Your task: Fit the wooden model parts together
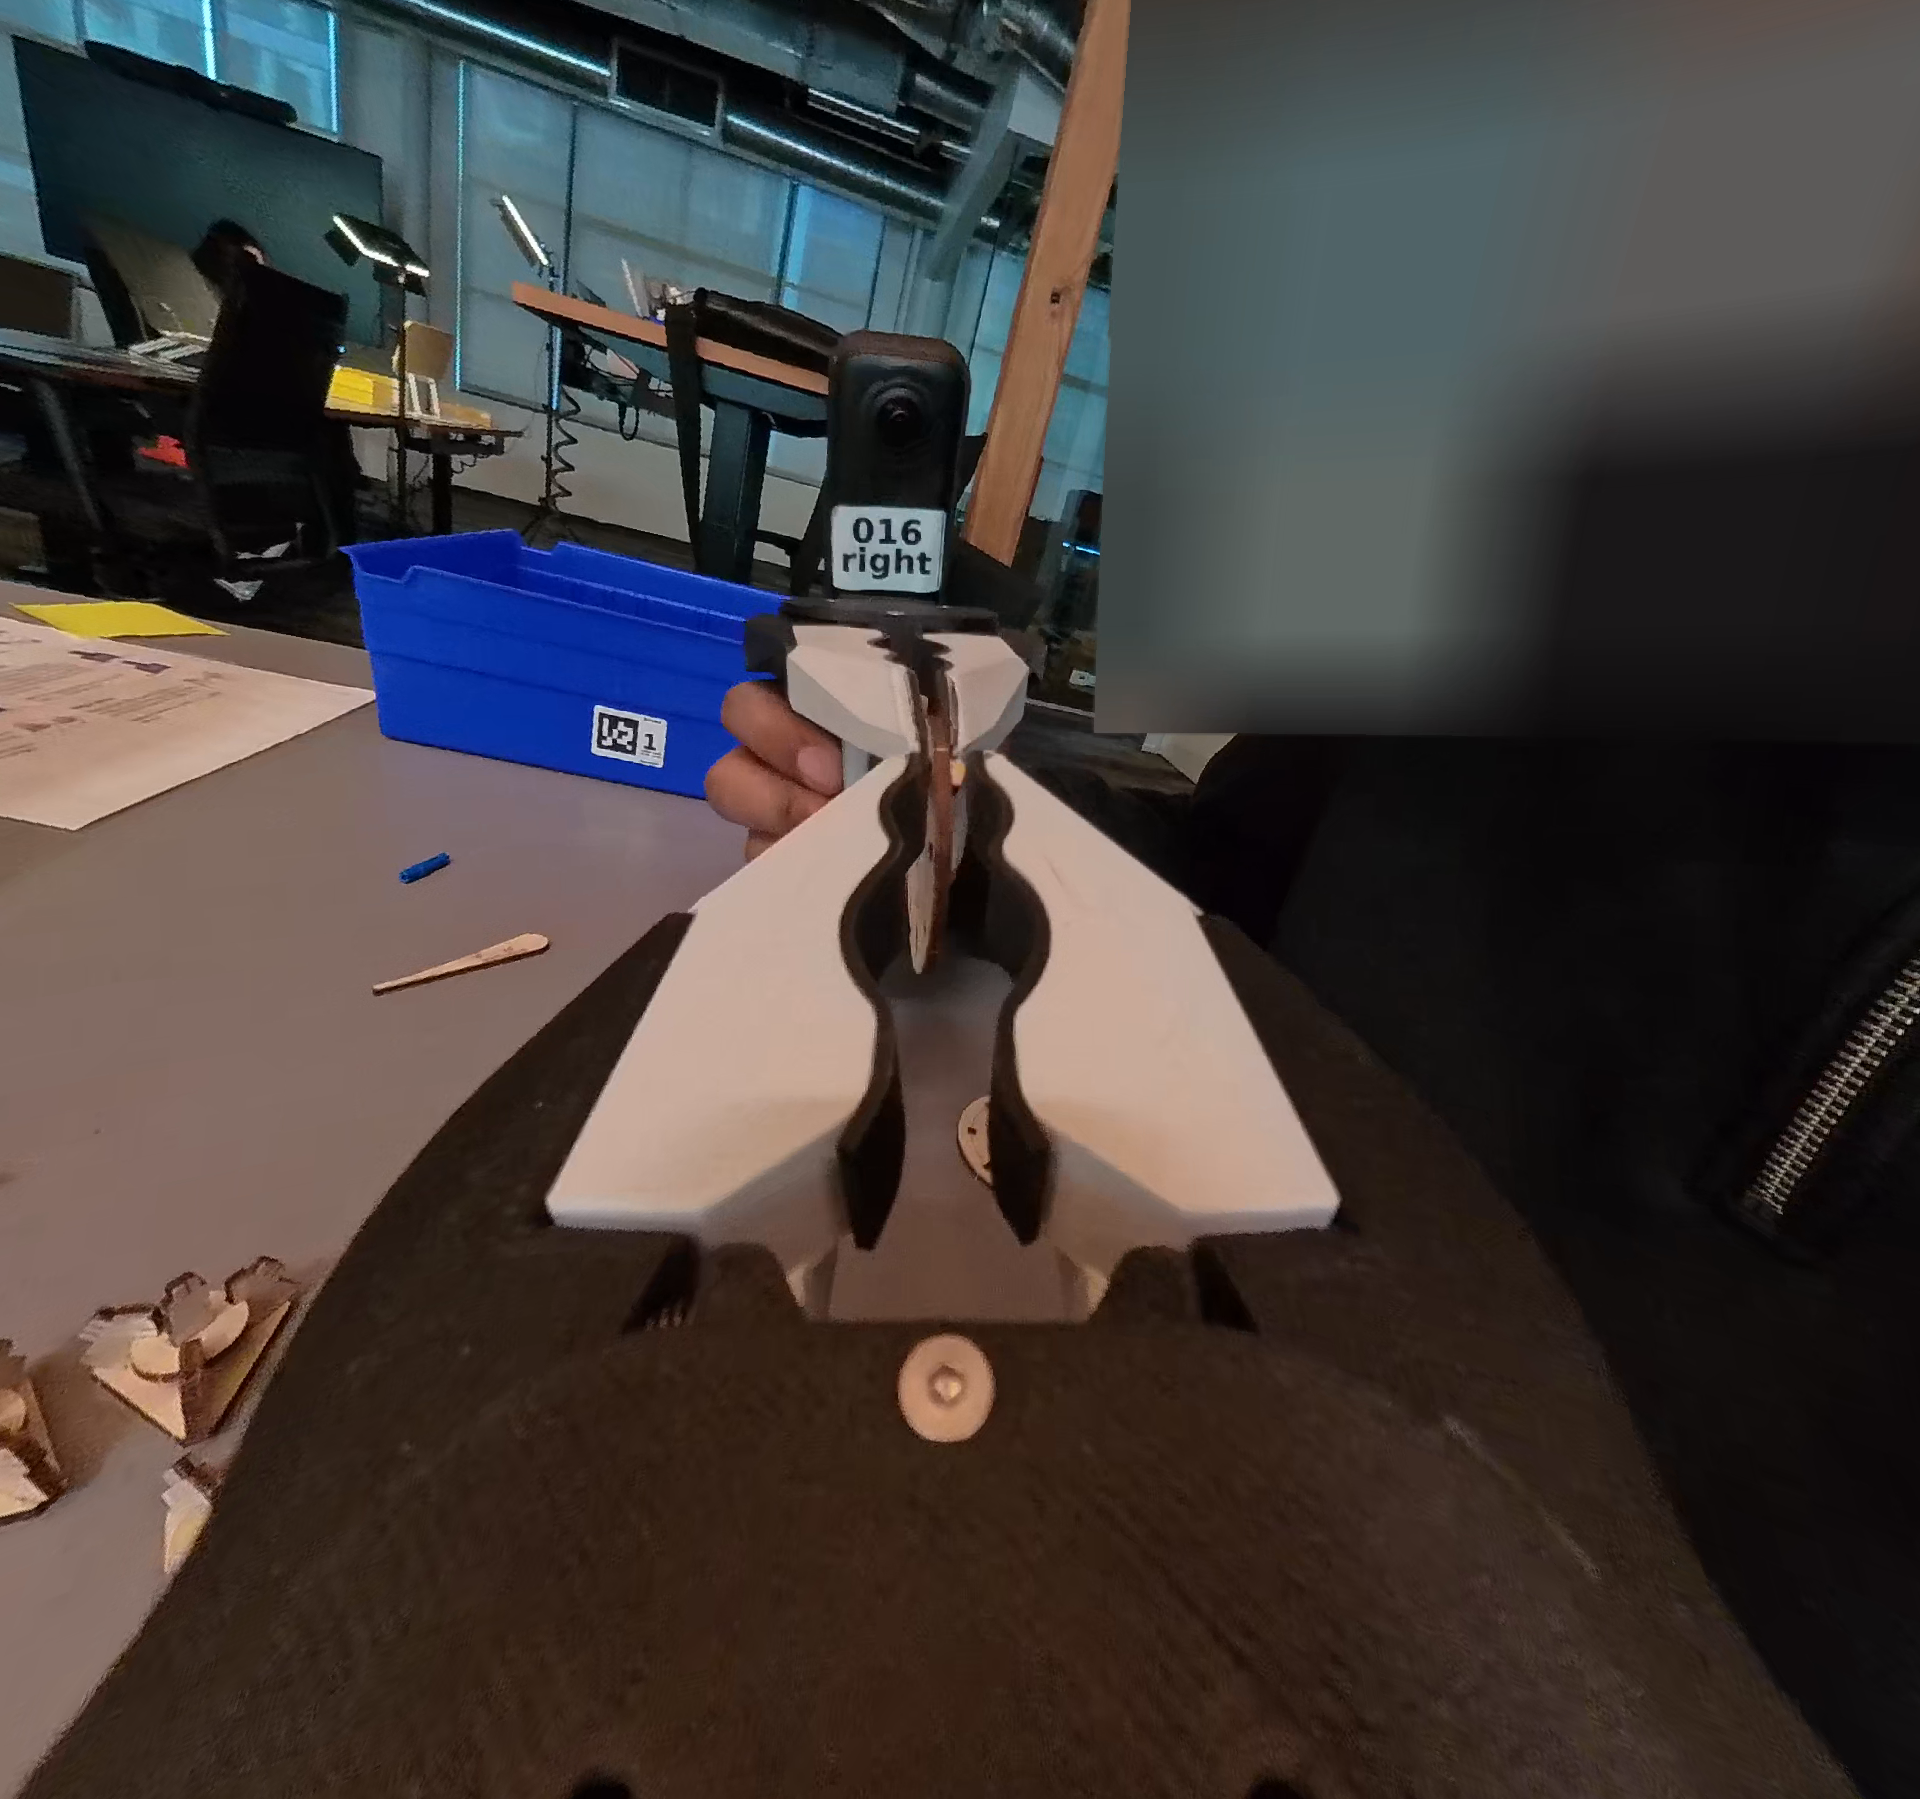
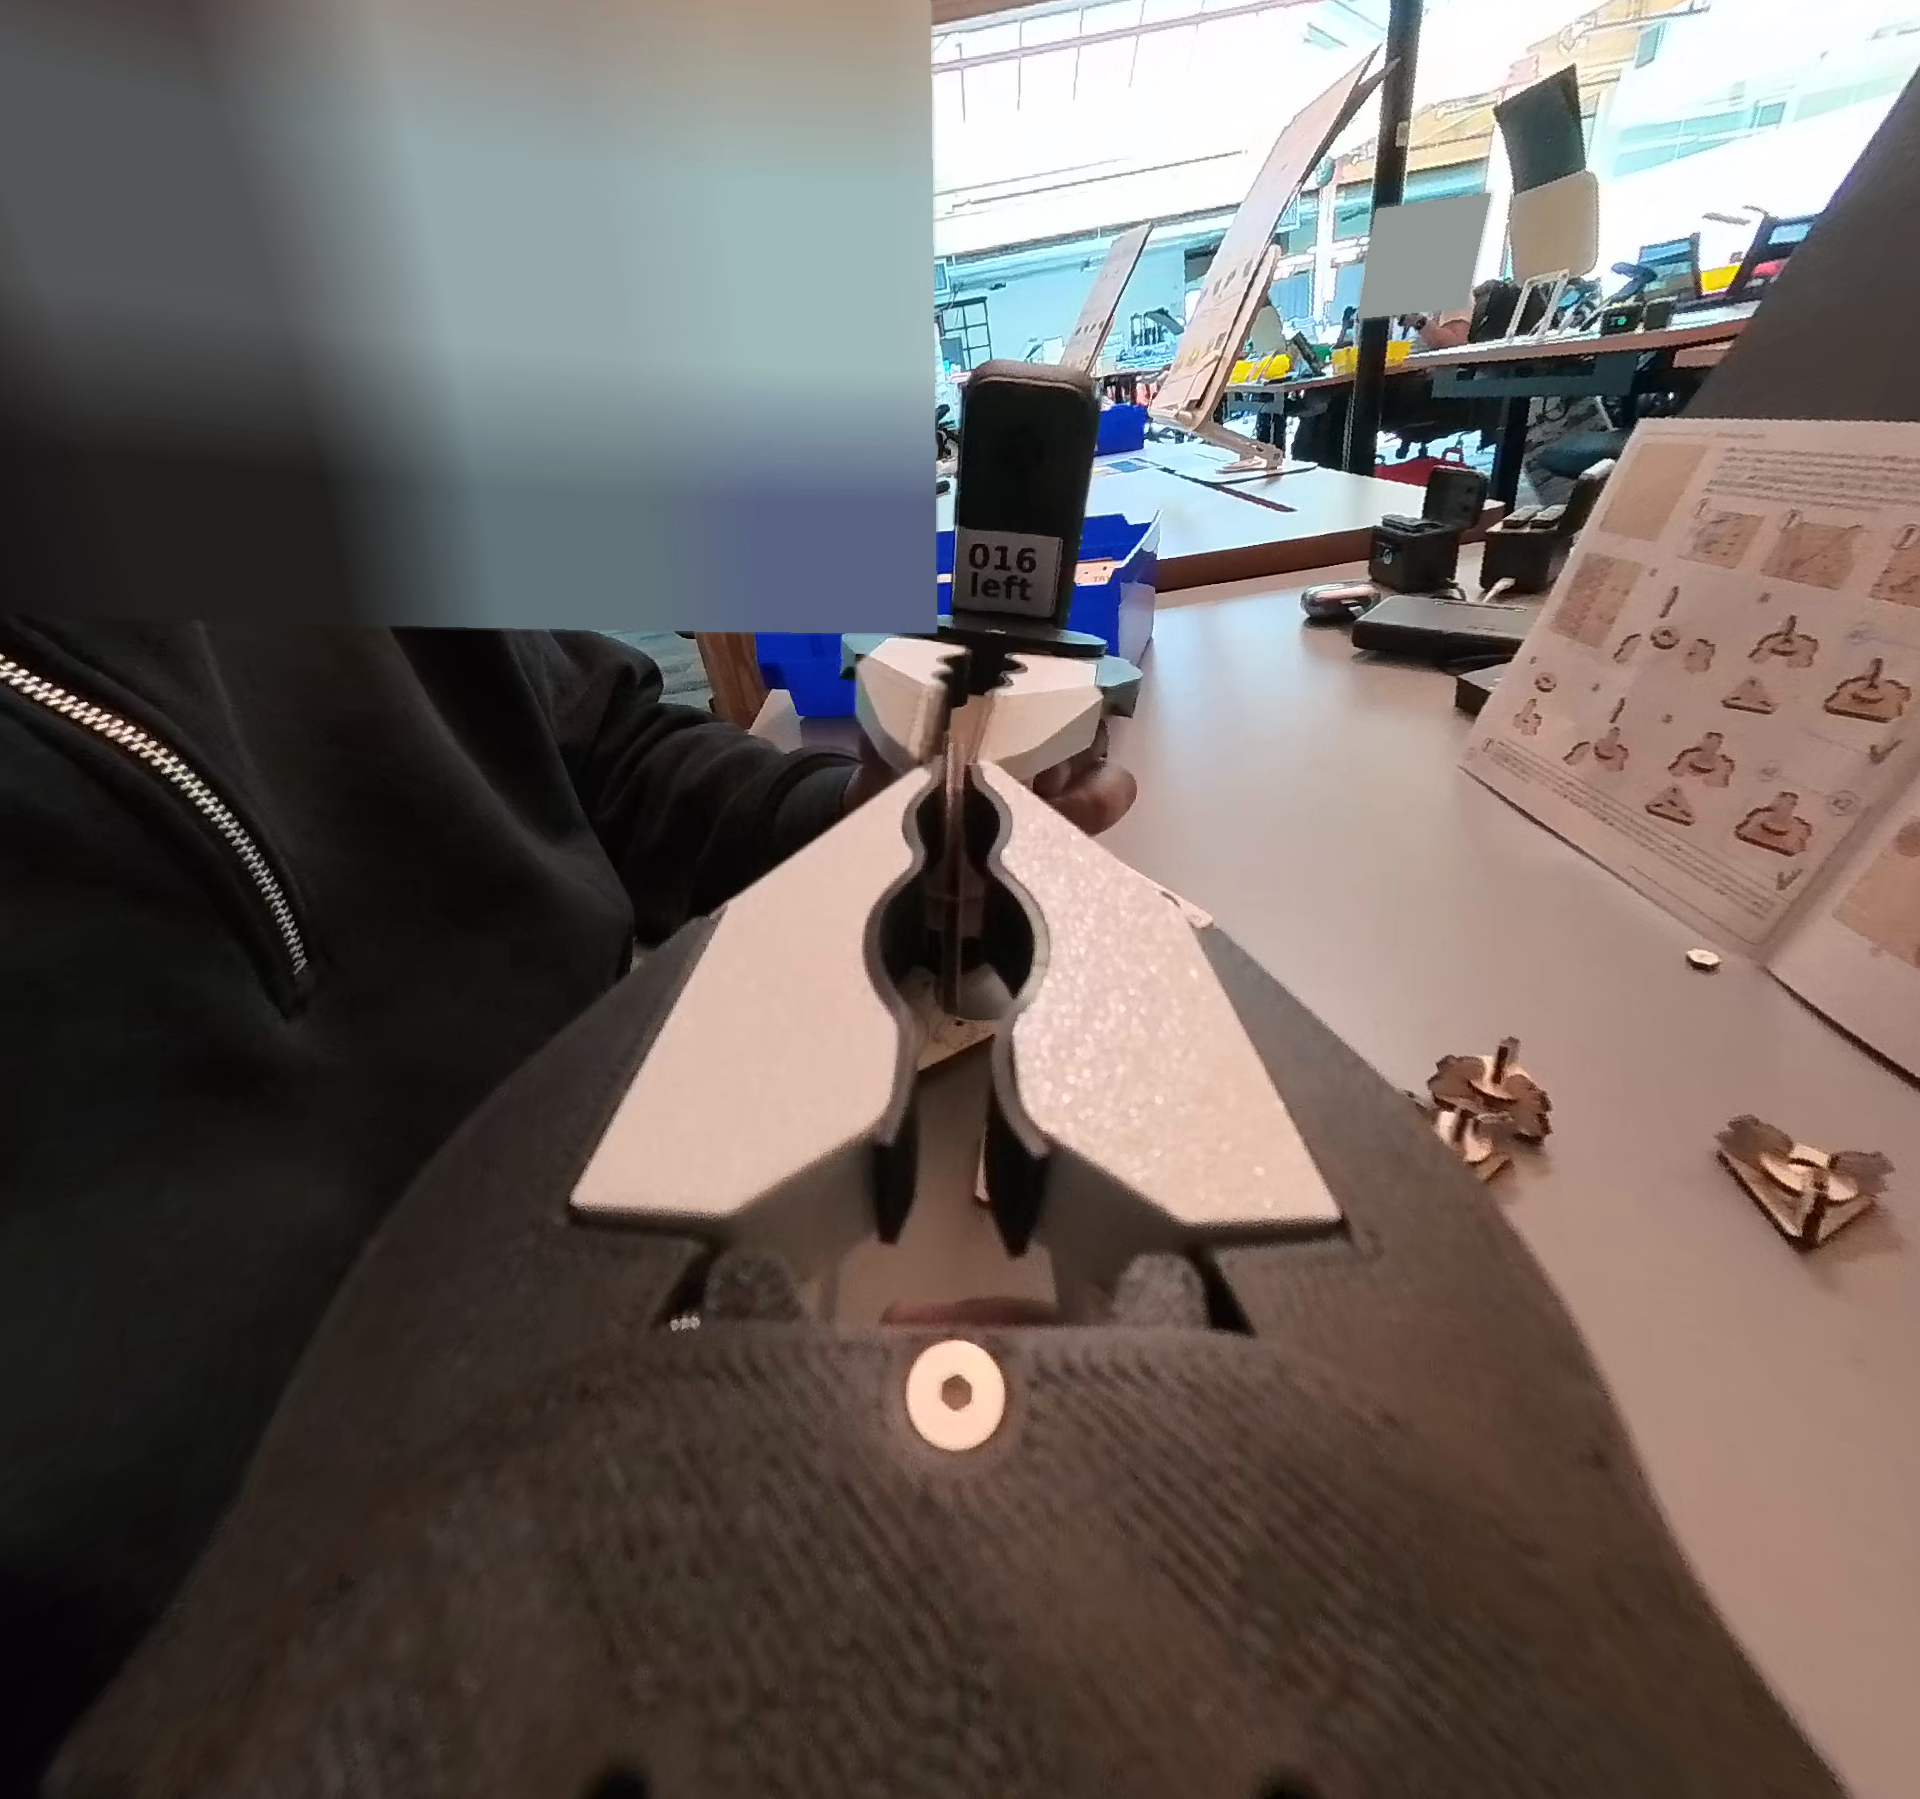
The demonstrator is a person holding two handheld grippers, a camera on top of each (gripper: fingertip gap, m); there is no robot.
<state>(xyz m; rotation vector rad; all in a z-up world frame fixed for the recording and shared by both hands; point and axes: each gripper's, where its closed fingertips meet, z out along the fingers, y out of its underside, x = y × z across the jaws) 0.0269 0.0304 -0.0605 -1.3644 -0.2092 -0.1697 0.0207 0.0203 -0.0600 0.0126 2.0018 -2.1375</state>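
- A thin flat wooden piece (image 1: 928, 856) stands on edge in the air between my two grippers, which face each other tip to tip above the near edge of the grey table (image 1: 260, 1022).
- My left gripper (image 1: 940, 762) has its jaws drawn narrow, the pads pinching one end of that wooden piece.
- My right gripper (image 2: 954, 773) is likewise nearly closed, with the same piece running edge-on between its pads; its far end goes into the left gripper's tips.
- A hand (image 1: 774, 773) wraps the handle of the right gripper.
- On the table to the left lie a small wooden stick (image 1: 462, 965) and a short blue peg (image 1: 424, 867), apart from each other.
- Behind them stands a blue bin (image 1: 520, 648) with a tag on its wall.
- Small assembled wooden models (image 2: 1491, 1110) sit on the table, near a printed instruction sheet (image 2: 1714, 689).
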